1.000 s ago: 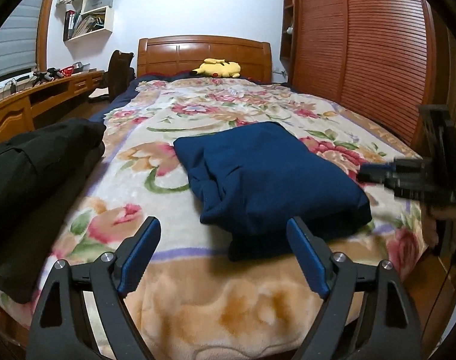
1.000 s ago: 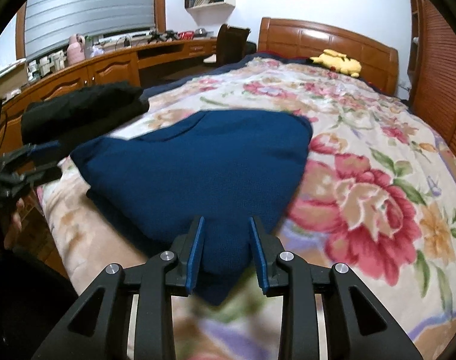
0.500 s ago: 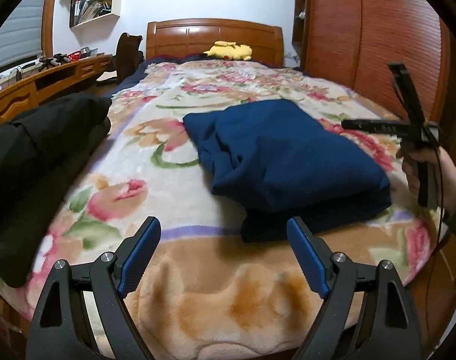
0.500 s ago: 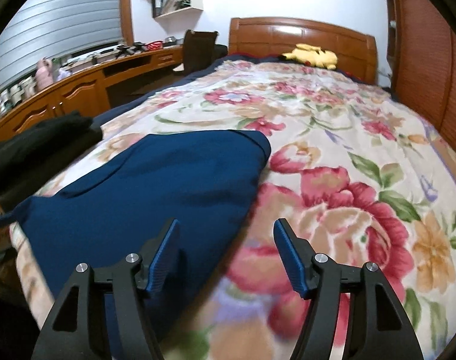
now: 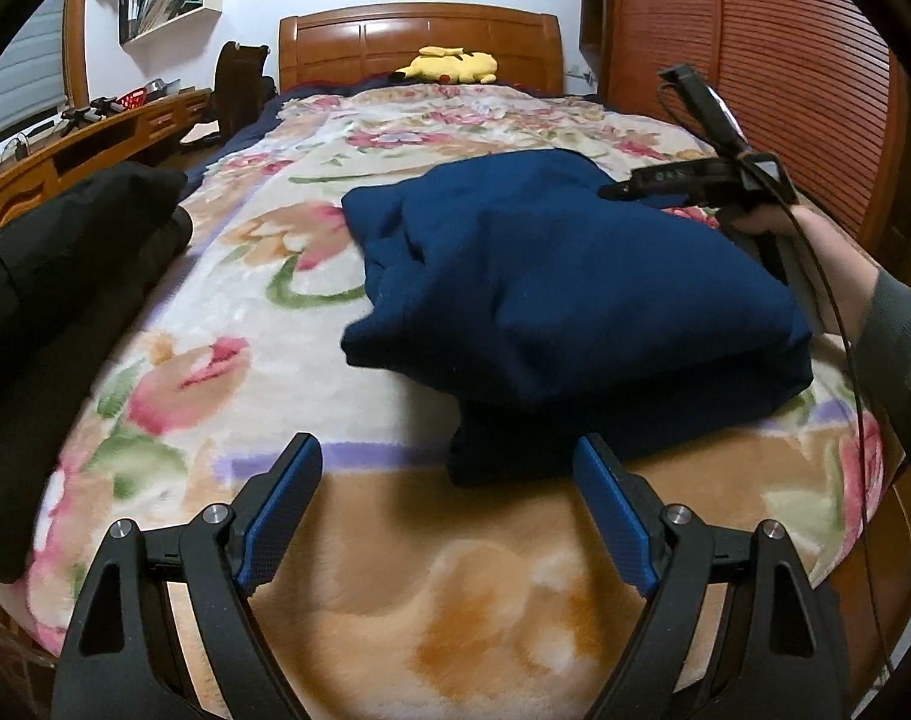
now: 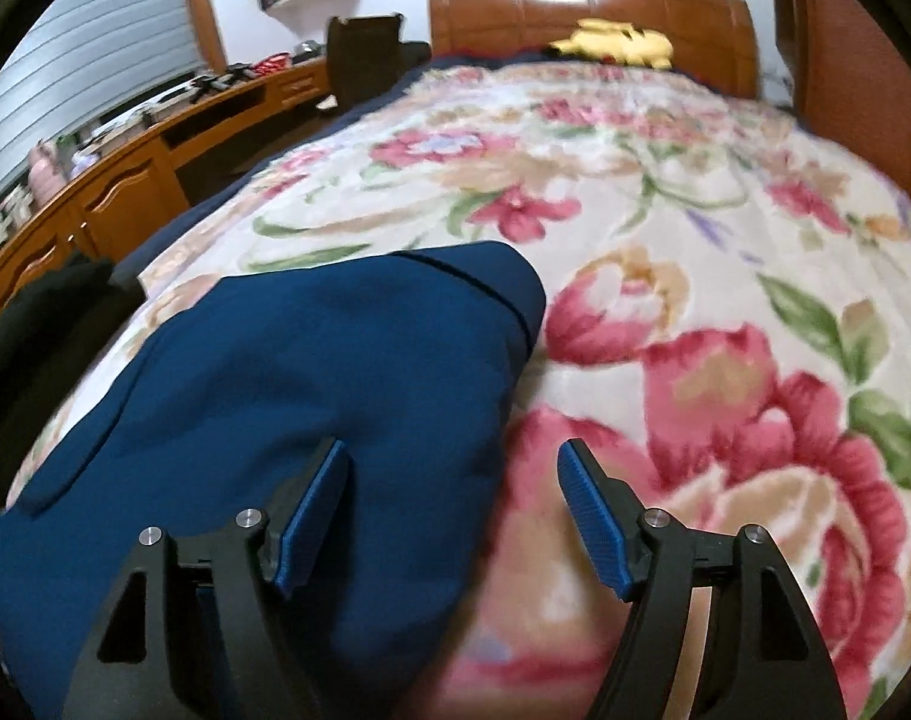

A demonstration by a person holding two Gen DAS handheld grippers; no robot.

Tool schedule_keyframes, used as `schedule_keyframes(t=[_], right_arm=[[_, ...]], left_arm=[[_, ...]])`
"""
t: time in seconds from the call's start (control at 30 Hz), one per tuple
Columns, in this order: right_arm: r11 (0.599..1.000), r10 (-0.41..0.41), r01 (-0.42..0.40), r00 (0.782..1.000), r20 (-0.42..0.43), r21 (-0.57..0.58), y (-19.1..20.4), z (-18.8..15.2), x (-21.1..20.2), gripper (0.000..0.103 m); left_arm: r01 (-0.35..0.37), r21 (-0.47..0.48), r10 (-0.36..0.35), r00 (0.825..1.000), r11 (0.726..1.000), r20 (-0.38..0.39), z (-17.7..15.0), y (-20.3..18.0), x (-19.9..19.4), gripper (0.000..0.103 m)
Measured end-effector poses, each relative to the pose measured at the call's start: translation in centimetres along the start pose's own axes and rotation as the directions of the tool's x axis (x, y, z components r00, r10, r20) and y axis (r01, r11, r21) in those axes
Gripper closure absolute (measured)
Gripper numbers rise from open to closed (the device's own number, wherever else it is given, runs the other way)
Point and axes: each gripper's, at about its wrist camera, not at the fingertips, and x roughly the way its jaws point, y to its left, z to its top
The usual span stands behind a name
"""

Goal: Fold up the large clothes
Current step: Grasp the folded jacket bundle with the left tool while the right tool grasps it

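i am holding my left gripper (image 5: 449,504) above the near end of the bed, its blue pads (image 5: 281,504) standing wide apart with nothing between them but the sight of the floral blanket (image 5: 227,312) below. it is touching nothing. the folded navy garment (image 5: 551,300) is lying on the blanket just ahead of these fingers, a thick bundle with its near corner reaching toward the right pad, apart from it.

my right gripper (image 6: 452,510) is hanging over the right-hand edge of the same navy garment (image 6: 287,396), and its jaws have just been opening; they are now standing wide. the left pad (image 6: 311,510) is showing in front of the blue cloth, the right pad against the pink roses of the blanket (image 6: 725,372), and the pads are pressing on nothing. whether the left pad is brushing the cloth i cannot tell, as the view is blurred. in the left wrist view my right hand (image 5: 809,240) is gripping the tool's handle just beside the far right side of the bundle.

a heap of black clothing (image 5: 53,300) is lying at the left edge of the bed, well apart from the navy one. a yellow plush toy (image 5: 449,65) is resting by the wooden headboard (image 5: 419,36).
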Motion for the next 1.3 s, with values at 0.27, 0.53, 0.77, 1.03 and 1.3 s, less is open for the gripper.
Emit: schedule_keyframes(t=[0.27, 0.53, 0.77, 1.03, 1.3], right_arm=[[0.992, 0.087, -0.082, 0.995, -0.051, 0.095, -1.8, 1.2, 3.2, 0.026], [0.984, 0.140, -0.133, 0.989, -0.046, 0.121, -2.3, 1.1, 3.7, 0.041], [0.982, 0.180, -0.180, 0.984, 0.005, 0.058, -1.4, 0.5, 2.7, 0.092], [0.995, 0.099, -0.099, 0.985, 0.139, -0.012, 0.1, 0.4, -1.4, 0.096], [0.995, 0.083, -0.073, 0.984, 0.160, -0.069, 1.1, -0.1, -3.8, 0.096]], left_arm=[[0.106, -0.056, -0.107, 0.994, 0.993, -0.012, 0.1, 0.1, 0.2, 0.061], [0.144, -0.063, -0.145, 0.989, 0.988, -0.008, -0.2, -0.2, -0.1, 0.081], [0.126, -0.031, -0.125, 0.991, 0.992, 0.042, 0.1, -0.6, -1.3, 0.087], [0.103, -0.017, -0.100, 0.988, 0.995, 0.119, 0.9, -0.6, -3.1, 0.090], [0.097, -0.032, -0.089, 0.976, 0.995, 0.199, 1.4, 0.3, -5.7, 0.091]])
